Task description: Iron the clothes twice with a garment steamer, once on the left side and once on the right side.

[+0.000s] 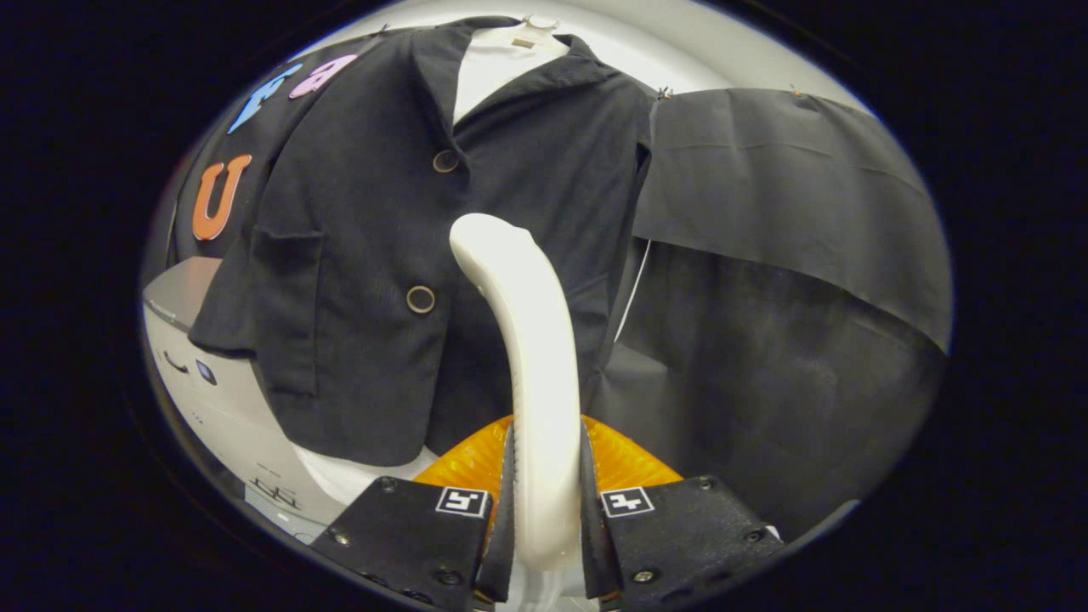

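A dark short-sleeved jacket [365, 255] with two round buttons hangs on a hanger over a white inner top [497, 64], straight ahead of me. My gripper [544, 497] is shut on the white handle of the garment steamer [531, 340], both fingers pressing its sides. The handle curves up and away from the fingers, and its head reaches the jacket's front just right of the button line. An orange translucent part of the steamer [625, 463] shows on both sides of the handle, just beyond the fingers.
A white appliance with a grey top [200, 374] stands below the jacket's left sleeve. Black cloth [790, 221] hangs as the booth wall to the right of the jacket, pinned at its top corners. A thin white cord [633, 289] runs down beside the jacket's right edge.
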